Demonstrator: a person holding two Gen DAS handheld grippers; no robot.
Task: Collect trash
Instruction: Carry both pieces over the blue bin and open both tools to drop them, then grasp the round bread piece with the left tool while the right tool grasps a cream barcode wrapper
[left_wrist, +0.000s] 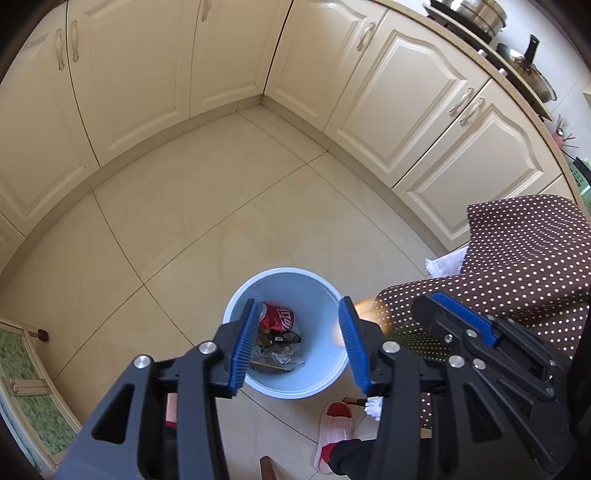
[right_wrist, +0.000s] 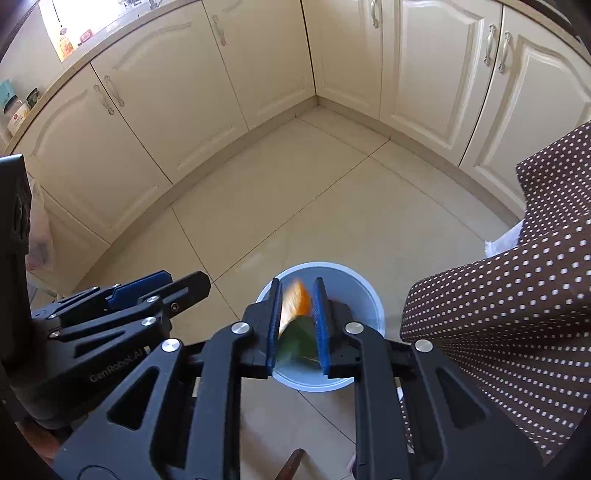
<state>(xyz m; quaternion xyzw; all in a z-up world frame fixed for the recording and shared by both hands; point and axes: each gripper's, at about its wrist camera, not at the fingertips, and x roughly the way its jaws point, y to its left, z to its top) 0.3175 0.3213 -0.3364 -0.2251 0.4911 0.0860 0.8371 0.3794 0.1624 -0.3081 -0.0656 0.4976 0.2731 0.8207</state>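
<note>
Blue-padded left gripper (left_wrist: 301, 341) hangs over the pale blue bin (left_wrist: 317, 384) on the beige tile floor (left_wrist: 184, 229), jaws parted about halfway, nothing between the pads, touching nothing. Bin already has trash in it: crushed red can (left_wrist: 277, 318), plus dark scraps and wrappers (left_wrist: 279, 349) at the bottom. Right gripper (right_wrist: 297, 325) sits just right of the left one, also above the bin (right_wrist: 365, 291), jaws narrowly apart. Orange and green wrapper (right_wrist: 295, 314) sits between its pads, heavily motion-blurred; pads look clear of it on both sides, so it reads as let go rather than clamped, though blur makes contact on the left pad hard to rule out. In the left wrist view only a blurred orange smear shows beside the right finger of the left gripper. Brown polka-dot cloth (right_wrist: 498, 314) hangs at the right, near the bin. Cream cabinets (left_wrist: 388, 92) wrap the far corner. Red and pink slipper (left_wrist: 334, 432) lies on the floor on the near side of the bin
</note>
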